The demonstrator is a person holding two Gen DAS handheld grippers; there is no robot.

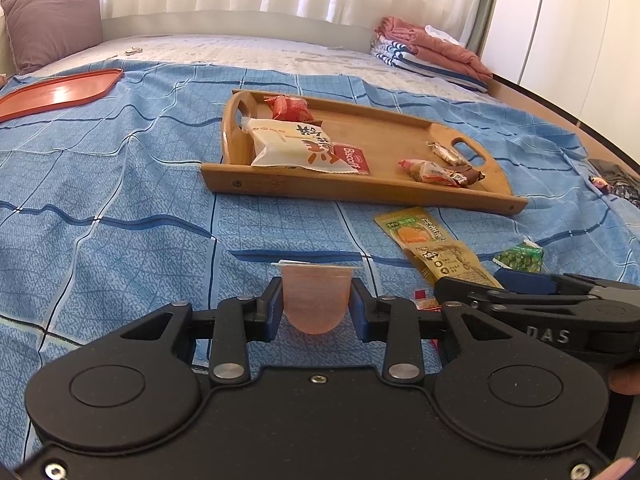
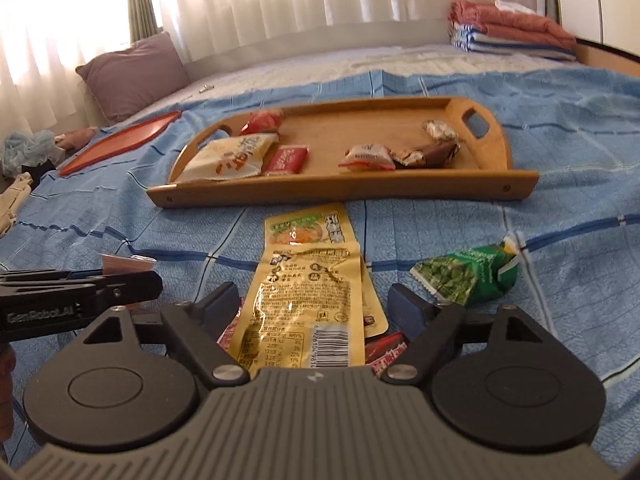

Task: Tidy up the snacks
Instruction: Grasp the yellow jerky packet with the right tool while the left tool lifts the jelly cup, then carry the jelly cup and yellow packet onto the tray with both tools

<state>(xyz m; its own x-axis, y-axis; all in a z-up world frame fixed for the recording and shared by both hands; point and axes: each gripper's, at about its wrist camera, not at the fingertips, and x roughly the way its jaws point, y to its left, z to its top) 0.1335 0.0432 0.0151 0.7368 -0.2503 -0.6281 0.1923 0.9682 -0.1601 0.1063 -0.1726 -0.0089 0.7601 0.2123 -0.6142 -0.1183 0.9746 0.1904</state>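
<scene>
My left gripper (image 1: 317, 300) is shut on a pink jelly cup (image 1: 314, 298) and holds it above the blue bedspread; the cup also shows in the right wrist view (image 2: 126, 266). My right gripper (image 2: 316, 306) is open, its fingers on either side of a yellow snack packet (image 2: 308, 280) that lies on the bed; the packet also shows in the left wrist view (image 1: 432, 244). A wooden tray (image 1: 360, 190) (image 2: 340, 190) farther back holds several snacks. A green pea packet (image 2: 468, 276) (image 1: 520, 258) lies to the right. Red wrappers (image 2: 386, 354) lie under the yellow packet.
A red tray (image 1: 60, 90) (image 2: 120, 142) lies at the far left of the bed. A purple pillow (image 1: 52, 24) sits at the back left, folded blankets (image 1: 432, 52) at the back right. A white wardrobe (image 1: 560, 20) stands to the right.
</scene>
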